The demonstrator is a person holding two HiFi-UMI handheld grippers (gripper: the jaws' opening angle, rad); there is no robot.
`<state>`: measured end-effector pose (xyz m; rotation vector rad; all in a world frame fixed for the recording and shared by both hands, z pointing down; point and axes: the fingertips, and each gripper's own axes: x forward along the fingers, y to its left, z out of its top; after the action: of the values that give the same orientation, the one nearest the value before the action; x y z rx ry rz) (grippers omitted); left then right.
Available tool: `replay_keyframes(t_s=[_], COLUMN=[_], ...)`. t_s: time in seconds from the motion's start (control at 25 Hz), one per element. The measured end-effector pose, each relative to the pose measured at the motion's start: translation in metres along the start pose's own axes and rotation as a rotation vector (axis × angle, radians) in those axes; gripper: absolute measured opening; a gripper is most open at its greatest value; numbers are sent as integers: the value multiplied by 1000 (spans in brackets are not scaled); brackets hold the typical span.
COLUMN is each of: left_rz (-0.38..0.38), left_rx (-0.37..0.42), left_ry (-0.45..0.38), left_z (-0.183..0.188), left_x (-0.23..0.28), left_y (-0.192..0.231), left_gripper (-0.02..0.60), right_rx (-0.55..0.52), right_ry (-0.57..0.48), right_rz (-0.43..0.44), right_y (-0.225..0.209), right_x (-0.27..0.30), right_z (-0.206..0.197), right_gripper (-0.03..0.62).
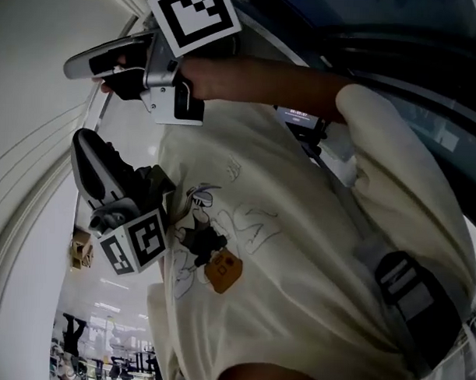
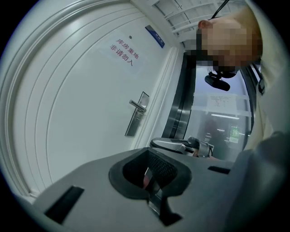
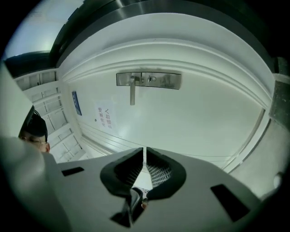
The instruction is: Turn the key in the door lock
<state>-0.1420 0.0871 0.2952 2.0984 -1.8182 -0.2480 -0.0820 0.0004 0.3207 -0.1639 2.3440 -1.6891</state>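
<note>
A white door (image 3: 181, 122) carries a steel lock plate (image 3: 148, 80) with a lever handle (image 3: 132, 90) and a small round fitting beside it; I cannot make out a key. In the right gripper view the plate lies straight ahead, some way off. My right gripper (image 3: 144, 154) is shut, with only a hairline slit at its tips and nothing seen between them. The left gripper view shows the same lock plate (image 2: 136, 118) further away, left of centre. My left gripper (image 2: 152, 174) also looks shut and empty. In the head view the right gripper (image 1: 79, 65) is held out at the top, the left gripper (image 1: 84, 145) below it.
The door bears a sign with red characters (image 2: 124, 52) and a small blue plate (image 2: 155, 36). A dark door frame and a glass wall (image 2: 181, 104) stand to the right of the door. The person's cream shirt (image 1: 298, 265) fills most of the head view.
</note>
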Motion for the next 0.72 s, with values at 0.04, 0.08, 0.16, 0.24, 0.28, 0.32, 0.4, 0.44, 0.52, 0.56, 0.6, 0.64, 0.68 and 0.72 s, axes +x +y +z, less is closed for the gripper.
replay_keyframes(t_s=[0.04, 0.08, 0.16, 0.24, 0.28, 0.32, 0.4, 0.44, 0.52, 0.56, 0.6, 0.64, 0.68, 0.72], left_rz=[-12, -28, -65, -92, -94, -90, -73, -67, -64, -68, -72, -74, -74, -72], left_rx=[3, 9, 27, 36, 40, 42, 26, 14, -2, -4, -3, 0, 3, 4], left_ry=[-2, -3, 6, 27, 33, 31, 20, 19, 22, 22, 19, 13, 5, 0], left_z=[-4, -10, -25, -33, -32, -28, -20, -19, -19, -20, -21, -21, -21, -21], left_x=[3, 4, 3, 7, 8, 9, 12, 13, 15, 15, 14, 14, 13, 12], left_y=[-14, -34, -75, -90, -88, -83, -71, -68, -67, -70, -74, -77, -80, -81], left_gripper=[5, 5, 5, 5, 5, 5, 5, 5, 5, 5, 5, 5, 5, 5], right_rx=[16, 32, 59, 73, 74, 70, 56, 47, 27, 17, 8, 0, -3, -1], right_ry=[5, 8, 7, -4, -10, -17, -31, -37, -46, -48, -46, -42, -37, -34], right_rz=[14, 27, 44, 48, 47, 44, 35, 31, 22, 19, 18, 19, 23, 29], right_y=[7, 14, 26, 30, 31, 30, 29, 28, 26, 26, 26, 27, 28, 30], right_x=[-10, -21, -39, -52, -55, -56, -57, -57, -57, -57, -58, -60, -62, -63], right_z=[-3, -5, -8, -8, -7, -6, -4, -3, -1, 0, 0, -1, -3, -4], right_gripper=[26, 23, 14, 8, 8, 8, 8, 8, 8, 8, 8, 8, 8, 8])
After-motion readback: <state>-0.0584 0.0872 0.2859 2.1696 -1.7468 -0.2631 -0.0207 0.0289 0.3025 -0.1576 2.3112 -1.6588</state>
